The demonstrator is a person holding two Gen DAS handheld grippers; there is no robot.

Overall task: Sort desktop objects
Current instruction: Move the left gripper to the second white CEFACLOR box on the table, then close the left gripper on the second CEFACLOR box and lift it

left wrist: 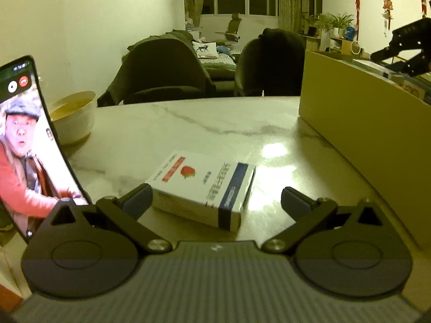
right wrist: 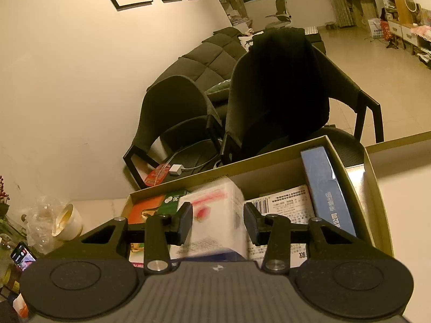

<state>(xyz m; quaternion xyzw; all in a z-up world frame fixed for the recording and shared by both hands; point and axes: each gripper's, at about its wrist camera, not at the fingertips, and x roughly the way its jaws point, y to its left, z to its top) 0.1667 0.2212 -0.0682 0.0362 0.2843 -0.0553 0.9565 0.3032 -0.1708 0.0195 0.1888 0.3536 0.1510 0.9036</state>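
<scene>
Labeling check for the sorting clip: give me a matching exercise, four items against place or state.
Items:
1. white box with blue stripe
2. long blue box
3. white bowl
4. phone

Places/states:
A. leaning upright, screen lit
B. inside the cardboard box
C. flat on the marble table, between the open left gripper fingers
D. on the table behind the phone

Pairs: 1-C, 2-B, 3-D, 4-A

The left gripper [left wrist: 215,202] has black linked arms and silver screws. Its pads look bluish-grey. The right gripper [right wrist: 218,222] looks the same, with a ribbed grey body.
</scene>
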